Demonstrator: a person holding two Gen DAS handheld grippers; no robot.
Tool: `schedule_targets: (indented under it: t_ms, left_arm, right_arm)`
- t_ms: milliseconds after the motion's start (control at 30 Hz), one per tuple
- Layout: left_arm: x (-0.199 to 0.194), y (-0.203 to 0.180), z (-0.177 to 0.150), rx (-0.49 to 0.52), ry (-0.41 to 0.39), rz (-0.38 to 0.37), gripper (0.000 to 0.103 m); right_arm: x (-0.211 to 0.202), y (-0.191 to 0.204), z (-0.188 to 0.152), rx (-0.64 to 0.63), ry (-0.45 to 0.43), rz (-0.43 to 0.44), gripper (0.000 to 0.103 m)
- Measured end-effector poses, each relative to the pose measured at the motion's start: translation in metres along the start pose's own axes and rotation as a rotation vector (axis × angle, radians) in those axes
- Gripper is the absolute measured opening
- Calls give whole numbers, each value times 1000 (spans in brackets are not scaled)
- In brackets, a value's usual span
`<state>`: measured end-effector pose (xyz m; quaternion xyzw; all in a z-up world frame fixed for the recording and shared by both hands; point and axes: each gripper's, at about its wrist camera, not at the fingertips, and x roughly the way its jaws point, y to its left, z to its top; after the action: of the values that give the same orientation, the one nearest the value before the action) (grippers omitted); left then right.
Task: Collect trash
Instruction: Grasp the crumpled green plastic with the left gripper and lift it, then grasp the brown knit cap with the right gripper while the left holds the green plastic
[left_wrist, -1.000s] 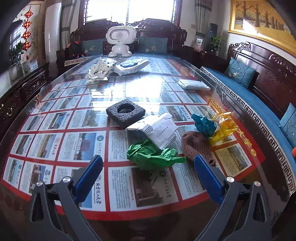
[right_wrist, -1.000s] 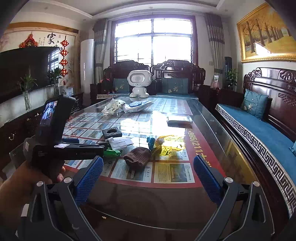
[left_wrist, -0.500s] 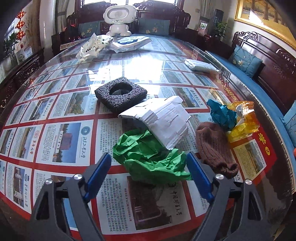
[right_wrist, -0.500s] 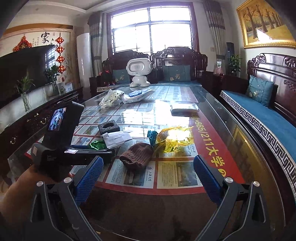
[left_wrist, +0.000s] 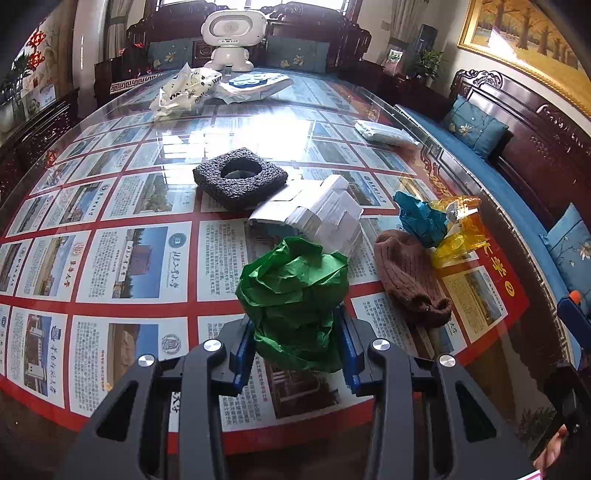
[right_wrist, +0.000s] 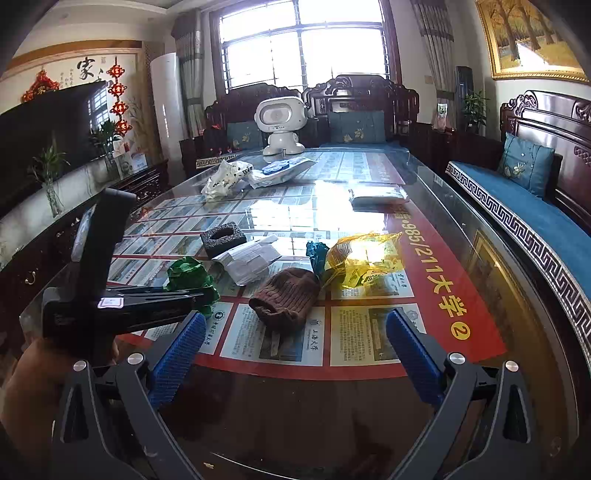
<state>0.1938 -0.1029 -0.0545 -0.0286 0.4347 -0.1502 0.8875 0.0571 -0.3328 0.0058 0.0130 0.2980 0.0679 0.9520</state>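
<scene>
My left gripper (left_wrist: 297, 345) is shut on a crumpled green paper (left_wrist: 295, 291), just above the glass table top; both also show in the right wrist view, the paper (right_wrist: 190, 275) at the tips of the black tool. Behind it lie folded white paper (left_wrist: 317, 214), a black foam block (left_wrist: 240, 177), a brown knit hat (left_wrist: 406, 273), a teal crumpled paper (left_wrist: 419, 218) and a yellow wrapper (left_wrist: 461, 229). My right gripper (right_wrist: 295, 350) is open and empty, over the near table edge, short of the brown hat (right_wrist: 286, 295) and yellow wrapper (right_wrist: 364, 258).
A white crumpled bag (left_wrist: 181, 92), a white-blue packet (left_wrist: 255, 83), a white toy robot (left_wrist: 232, 37) and a flat white pack (left_wrist: 384, 133) sit farther back. A blue-cushioned wooden bench (right_wrist: 524, 218) runs along the right side. A TV cabinet (right_wrist: 44, 221) stands at left.
My left gripper moved forward to the green paper and closed on it. My right gripper drifted slightly closer to the table and stayed open.
</scene>
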Motion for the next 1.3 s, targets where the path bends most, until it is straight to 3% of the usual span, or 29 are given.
schedule_targets:
  t_ms: [200, 500, 567, 600, 633, 733, 833, 1300]
  left_arm:
    - [-19, 5, -2, 10, -39, 5, 39]
    - [-19, 21, -4, -17, -27, -13, 39]
    - [-18, 21, -5, -13, -24, -18, 39]
    - [-18, 21, -5, -13, -23, -21, 39]
    - [-18, 22, -5, -13, -22, -25, 39]
    - [-20, 21, -7, -8, -24, -32, 39]
    - [-24, 18, -8, -5, -32, -45, 39]
    - [-84, -8, -50, 42, -70, -61, 39]
  right_arm:
    - [24, 14, 8, -23, 77, 0, 94]
    - [111, 32, 22, -77, 269, -66, 81]
    - [130, 29, 23, -63, 322, -79, 73]
    - [137, 26, 22, -46, 352, -75, 60]
    - [138, 24, 24, -40, 343, -83, 55]
    - [131, 20, 27, -41, 348, -80, 22]
    - [118, 19, 23, -39, 335, -44, 15]
    - [-5, 59, -6, -146, 163, 6, 14]
